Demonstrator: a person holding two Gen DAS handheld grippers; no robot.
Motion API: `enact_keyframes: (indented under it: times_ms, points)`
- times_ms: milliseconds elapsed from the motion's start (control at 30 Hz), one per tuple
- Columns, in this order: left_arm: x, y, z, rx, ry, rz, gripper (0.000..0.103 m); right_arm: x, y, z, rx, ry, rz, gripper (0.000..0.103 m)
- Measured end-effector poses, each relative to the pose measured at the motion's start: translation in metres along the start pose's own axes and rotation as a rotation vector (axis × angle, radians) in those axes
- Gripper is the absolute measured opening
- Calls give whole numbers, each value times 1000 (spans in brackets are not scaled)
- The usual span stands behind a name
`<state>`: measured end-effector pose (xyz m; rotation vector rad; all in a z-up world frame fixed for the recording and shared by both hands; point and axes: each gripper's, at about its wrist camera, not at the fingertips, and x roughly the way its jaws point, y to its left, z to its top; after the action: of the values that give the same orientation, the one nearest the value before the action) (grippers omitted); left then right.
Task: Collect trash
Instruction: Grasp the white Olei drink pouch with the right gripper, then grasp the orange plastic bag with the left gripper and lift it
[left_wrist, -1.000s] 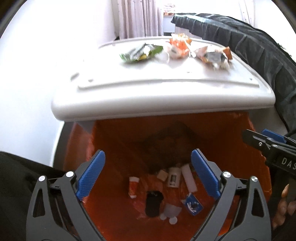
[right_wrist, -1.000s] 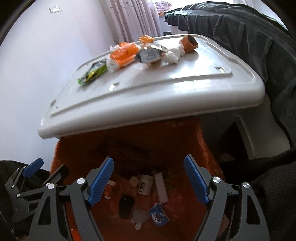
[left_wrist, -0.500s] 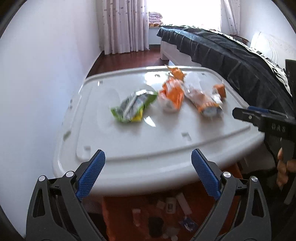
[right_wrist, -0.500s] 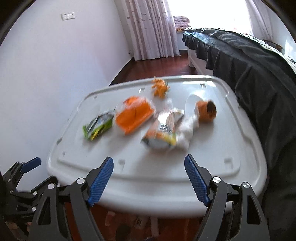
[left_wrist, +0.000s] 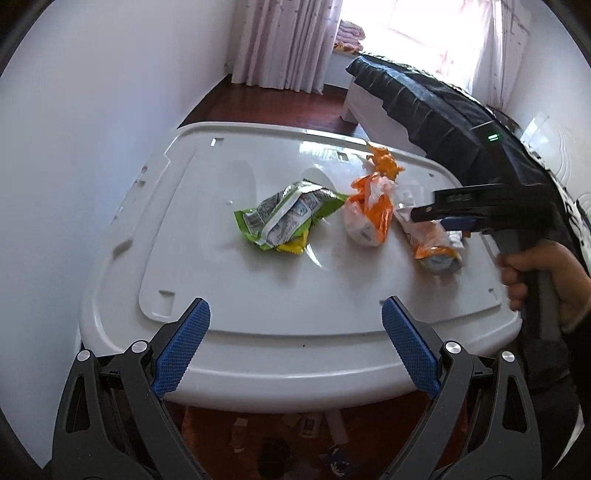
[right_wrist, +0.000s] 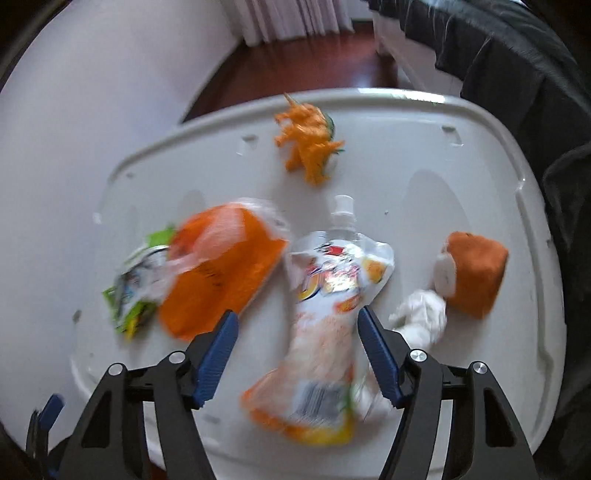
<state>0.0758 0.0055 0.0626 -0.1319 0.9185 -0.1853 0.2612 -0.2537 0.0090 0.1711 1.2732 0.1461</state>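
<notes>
Trash lies on a white lid-like table (left_wrist: 258, 295): a green wrapper (left_wrist: 284, 218), an orange-and-clear bag (left_wrist: 369, 210), a white-and-orange drink pouch (right_wrist: 328, 314), an orange crumpled wrapper (right_wrist: 306, 144), a white tissue (right_wrist: 421, 317) and an orange cup (right_wrist: 472, 273). My right gripper (right_wrist: 297, 354) is open, low over the table, its jaws either side of the pouch's lower half. It shows from the side in the left wrist view (left_wrist: 443, 218). My left gripper (left_wrist: 295, 354) is open and empty over the table's near edge.
An orange-lined bin (left_wrist: 295, 443) holding several bits of trash sits under the table's near edge. A white wall (left_wrist: 74, 147) stands on the left. A dark-covered bed (left_wrist: 461, 122) runs along the right. Curtains (left_wrist: 288, 44) hang at the back.
Both grippers have risen from over the bin to above the table. The right gripper has moved forward and down to the drink pouch.
</notes>
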Motion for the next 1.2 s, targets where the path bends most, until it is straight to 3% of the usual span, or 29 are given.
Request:
enact_keyframes:
  times_ms: [100, 133, 200, 233, 267, 333, 433, 600, 767, 800, 867, 900, 1000, 1100, 1200]
  points:
    - [-4, -3, 3, -1, -15, -7, 92, 33, 5, 10, -20, 144, -90, 66]
    - [-4, -4, 4, 3, -20, -3, 92, 41, 6, 9, -26, 179, -103, 71]
    - [-6, -7, 5, 15, -29, 4, 92, 44, 17, 7, -83, 150, -151, 70]
    - [-6, -10, 5, 22, -32, 5, 92, 45, 23, 4, -111, 123, -197, 63]
    - [-6, -10, 6, 25, -33, 6, 92, 43, 25, 2, -110, 93, -199, 44]
    - [-5, -12, 6, 33, -32, 10, 92, 41, 28, -1, -115, 60, -236, 37]
    - [0, -13, 4, 46, -23, 16, 92, 30, 23, -7, -80, 28, -197, 34]
    - [5, 1, -3, 28, 2, -2, 92, -49, 18, -51, -38, -181, 4, 34]
    - [21, 13, -6, -4, 36, -10, 92, -92, 19, -108, -147, -454, -42, 35]
    - [23, 11, -4, 3, 35, -7, 92, -89, 15, -110, -139, -440, -82, 35]
    - [25, -1, 4, 50, 20, -16, 92, -92, 0, -99, -51, -416, 72, 35]
    - [27, -12, 10, 89, 9, -21, 92, -93, -8, -96, -27, -415, 107, 35]
    - [45, -47, 30, 207, 3, -74, 92, -91, -17, -86, 27, -404, 100, 35]
    - [71, -74, 48, 271, 25, -136, 92, -92, -31, -84, 135, -393, 190, 35]
    - [101, -92, 66, 294, 50, -127, 92, -95, -39, -83, 153, -399, 169, 35]
